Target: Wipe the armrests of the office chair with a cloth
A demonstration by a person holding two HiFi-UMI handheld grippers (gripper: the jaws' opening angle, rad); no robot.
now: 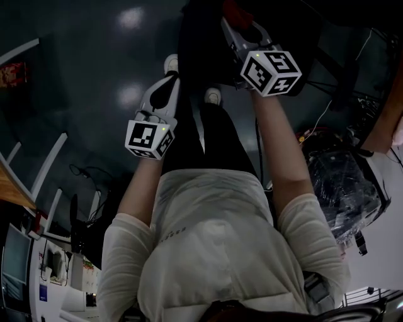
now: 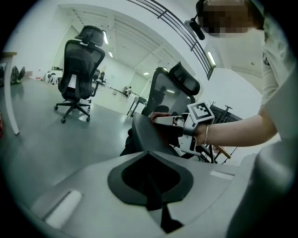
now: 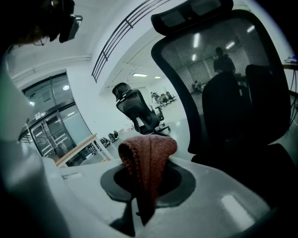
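Observation:
My right gripper (image 3: 141, 204) is shut on a red-brown knitted cloth (image 3: 148, 160), which stands up folded out of the jaws. In front of it rises the black mesh back of the office chair (image 3: 223, 79). In the left gripper view the right gripper (image 2: 179, 124) is against the chair's dark armrest (image 2: 142, 135). A bit of the cloth (image 2: 158, 115) shows at its tip. My left gripper (image 2: 156, 197) is shut with nothing in it, and it hangs back from the chair. In the dark head view the left gripper (image 1: 165, 88) is lower left and the right gripper (image 1: 232, 19) is higher, over the chair.
A second black office chair (image 2: 79, 60) stands on the grey floor at the far left, also seen as a tilted chair (image 3: 137, 111). A wooden table edge (image 3: 77, 148) and glass doors lie to the left. Boxes and cables (image 1: 340, 182) crowd the right in the head view.

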